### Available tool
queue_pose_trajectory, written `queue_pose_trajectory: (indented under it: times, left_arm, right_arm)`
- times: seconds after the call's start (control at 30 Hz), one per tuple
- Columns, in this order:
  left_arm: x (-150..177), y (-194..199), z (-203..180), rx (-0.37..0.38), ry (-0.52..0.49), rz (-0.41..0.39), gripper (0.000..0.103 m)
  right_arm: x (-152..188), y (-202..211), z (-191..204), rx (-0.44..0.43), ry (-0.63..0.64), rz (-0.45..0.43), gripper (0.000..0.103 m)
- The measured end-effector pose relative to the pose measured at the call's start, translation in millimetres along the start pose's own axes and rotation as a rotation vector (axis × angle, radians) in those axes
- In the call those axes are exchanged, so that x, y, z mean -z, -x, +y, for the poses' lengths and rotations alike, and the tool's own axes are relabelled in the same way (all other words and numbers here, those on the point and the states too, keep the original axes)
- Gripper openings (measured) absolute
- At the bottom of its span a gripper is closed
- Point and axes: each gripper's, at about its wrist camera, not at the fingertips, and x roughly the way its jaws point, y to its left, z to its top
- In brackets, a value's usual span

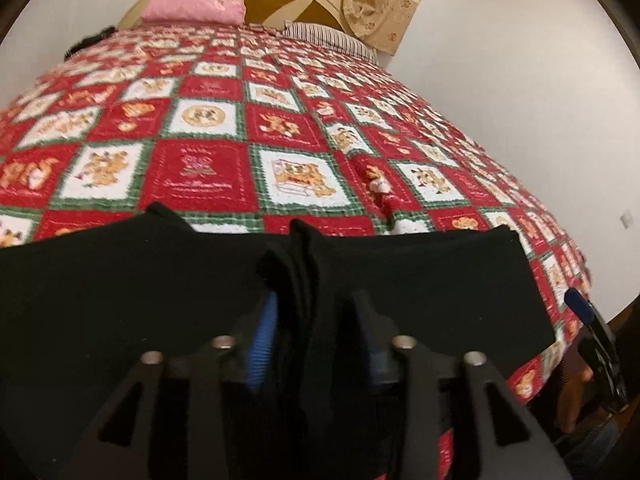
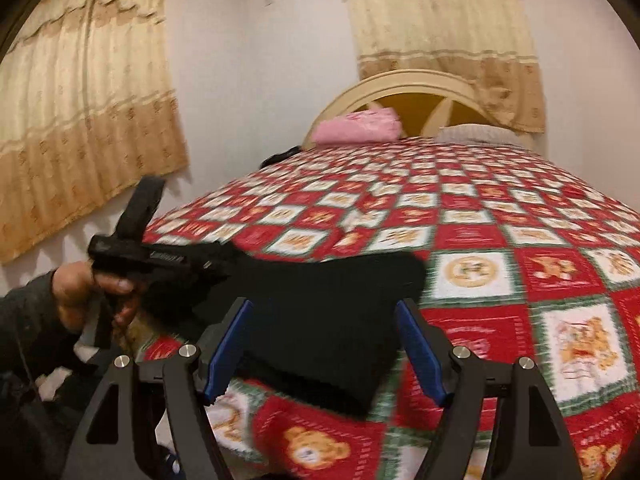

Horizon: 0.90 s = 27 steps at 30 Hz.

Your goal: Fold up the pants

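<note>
The black pants (image 1: 120,300) lie folded on the quilted bed near its front edge. They also show in the right wrist view as a dark folded stack (image 2: 320,300). My left gripper (image 1: 316,320) reaches into them from the near edge. A raised ridge of black cloth stands between its blue pads (image 1: 262,340), which sit apart and do not seem to squeeze it. My right gripper (image 2: 324,348) hovers just in front of the pants, its jaws wide and empty. In that view a hand (image 2: 80,292) holds the left gripper at the pants' left end.
A red, white and green patchwork quilt (image 1: 320,140) covers the bed. At the cream headboard (image 2: 400,84) lie a folded pink blanket (image 1: 196,6) and a striped pillow (image 1: 328,36). Beige curtains (image 2: 80,120) hang on the white walls. The bed's edge runs just below the pants.
</note>
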Motion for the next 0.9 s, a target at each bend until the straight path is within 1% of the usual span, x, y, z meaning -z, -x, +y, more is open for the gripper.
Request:
queue_pose_trajectory:
  times: [0.1, 0.13, 0.17, 0.2, 0.23, 0.33, 0.4, 0.5, 0.6, 0.67, 0.7, 0.77, 0.83, 0.9]
  left_arm:
    - [3, -1, -1, -0.027, -0.023, -0.004, 0.052]
    - [5, -2, -1, -0.035, -0.034, -0.006, 0.052]
    - [5, -3, -2, -0.042, -0.043, -0.006, 0.052]
    - [6, -3, -3, -0.048, -0.052, -0.008, 0.053]
    - [5, -4, -5, -0.05, -0.058, -0.009, 0.055]
    - [6, -5, -8, -0.062, -0.078, -0.012, 0.059]
    - [7, -5, -10, -0.06, -0.088, -0.015, 0.064]
    - [8, -6, -13, -0.069, -0.106, -0.018, 0.068]
    - [10, -7, -15, -0.072, -0.117, -0.022, 0.07]
    - [10, -8, -16, -0.073, -0.121, -0.024, 0.072]
    - [10, -8, -16, -0.072, -0.121, -0.025, 0.072]
    - [11, -8, -17, -0.075, -0.123, -0.027, 0.072]
    - [11, -8, -17, -0.075, -0.124, -0.027, 0.073]
    - [11, -8, -18, -0.075, -0.126, -0.028, 0.074]
  right_arm:
    - [9, -11, 16, -0.065, 0.068, 0.092, 0.075]
    - [13, -17, 19, -0.068, 0.085, 0.133, 0.075]
    - [18, -27, 21, -0.047, 0.097, 0.202, 0.075]
    - [22, -33, 21, -0.032, 0.096, 0.236, 0.075]
    - [27, -38, 20, -0.015, 0.102, 0.252, 0.075]
    - [29, -36, 27, 0.008, 0.14, 0.249, 0.075]
    - [29, -36, 28, 0.018, 0.139, 0.251, 0.075]
    - [24, -30, 32, 0.019, 0.134, 0.247, 0.075]
    - [11, -12, 37, -0.027, 0.113, 0.181, 0.075]
    - [4, -8, 39, -0.014, 0.114, 0.14, 0.075]
    - [1, -9, 37, 0.003, 0.112, 0.135, 0.075]
    - [1, -14, 30, 0.035, 0.098, 0.139, 0.075]
    - [3, -23, 15, 0.062, 0.043, 0.169, 0.075]
    - [10, -34, -3, 0.071, -0.036, 0.239, 0.075]
